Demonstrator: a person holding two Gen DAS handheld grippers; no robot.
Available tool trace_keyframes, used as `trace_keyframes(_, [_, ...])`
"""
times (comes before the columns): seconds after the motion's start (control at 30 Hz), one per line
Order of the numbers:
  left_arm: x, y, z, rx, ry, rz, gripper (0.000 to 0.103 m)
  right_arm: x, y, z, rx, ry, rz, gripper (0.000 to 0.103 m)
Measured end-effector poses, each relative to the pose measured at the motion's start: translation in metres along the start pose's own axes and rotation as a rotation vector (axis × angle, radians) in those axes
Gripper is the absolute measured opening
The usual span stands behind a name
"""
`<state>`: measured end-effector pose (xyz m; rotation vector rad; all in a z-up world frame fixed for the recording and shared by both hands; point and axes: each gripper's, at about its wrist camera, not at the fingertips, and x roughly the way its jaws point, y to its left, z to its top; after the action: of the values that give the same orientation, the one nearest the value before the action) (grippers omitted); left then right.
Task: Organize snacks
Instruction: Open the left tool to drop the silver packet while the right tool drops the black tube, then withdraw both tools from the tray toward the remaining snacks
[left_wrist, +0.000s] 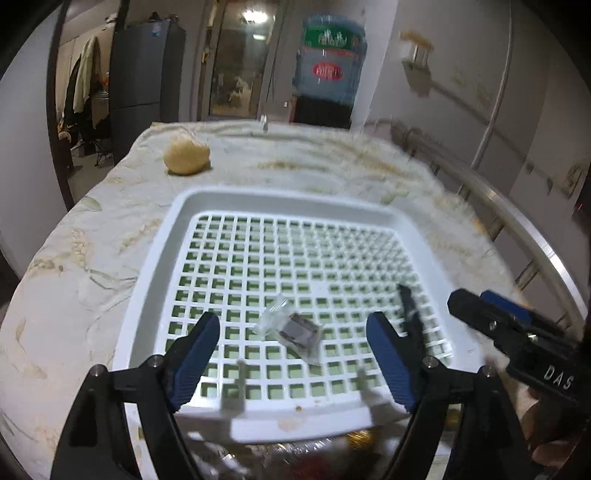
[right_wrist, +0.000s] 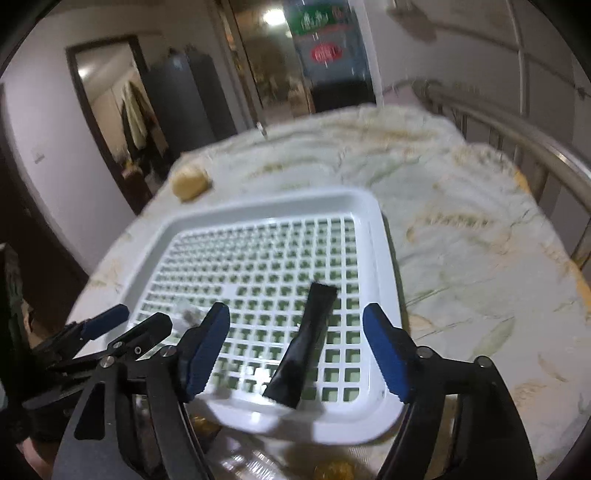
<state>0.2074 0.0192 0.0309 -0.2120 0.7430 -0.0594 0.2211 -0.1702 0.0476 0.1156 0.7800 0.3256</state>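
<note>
A white slotted plastic tray (left_wrist: 369, 210) (right_wrist: 384, 258) lies on the cloth-covered table. A small clear-wrapped snack (left_wrist: 293, 330) lies in it between the fingers of my open left gripper (left_wrist: 295, 343); it shows blurred in the right wrist view (right_wrist: 186, 314). A black stick packet (right_wrist: 303, 343) lies in the tray between the fingers of my open right gripper (right_wrist: 297, 339); it also shows in the left wrist view (left_wrist: 408, 306). The right gripper (left_wrist: 509, 332) enters the left wrist view at right. Both grippers hover over the tray's near edge, holding nothing.
A round yellowish bun (left_wrist: 186, 154) (right_wrist: 189, 181) sits on the cloth beyond the tray's far left corner. Shiny wrapped snacks (right_wrist: 332, 469) lie at the near edge below the tray. A metal rail (right_wrist: 546, 147) runs along the table's right side.
</note>
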Motion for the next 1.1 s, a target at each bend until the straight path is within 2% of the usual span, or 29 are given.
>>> trace_keyframes(0.2, [-0.061,0.001,-0.011,0.014,-0.146,-0.012,0.093,-0.069,0.007,-0.011,-0.052,-0.198,0.053,0.092])
trace_keyframes(0.23, [-0.068,0.002,-0.013,0.013,-0.158,-0.018,0.094,-0.082,0.007,-0.015,-0.061,-0.238,0.066,0.093])
trace_keyframes(0.33, [-0.087,0.003,-0.022,0.031,-0.165,-0.033,0.094,-0.102,0.005,-0.022,-0.081,-0.283,0.092,0.094])
trace_keyframes(0.47, [-0.104,0.005,-0.037,0.048,-0.177,-0.06,0.095,-0.109,0.002,-0.033,-0.113,-0.258,0.133,0.094])
trace_keyframes(0.63, [-0.112,0.006,-0.06,0.062,-0.159,-0.07,0.095,-0.113,-0.007,-0.048,-0.087,-0.223,0.158,0.094])
trace_keyframes(0.8, [-0.123,-0.004,-0.084,0.14,-0.123,-0.102,0.095,-0.123,-0.001,-0.061,-0.14,-0.169,0.137,0.094])
trace_keyframes(0.9, [-0.123,-0.003,-0.098,0.133,-0.081,-0.131,0.095,-0.133,0.006,-0.072,-0.198,-0.149,0.115,0.094])
trace_keyframes(1.1, [-0.125,-0.003,-0.125,0.158,-0.011,-0.13,0.095,-0.137,0.02,-0.093,-0.292,-0.093,0.128,0.094])
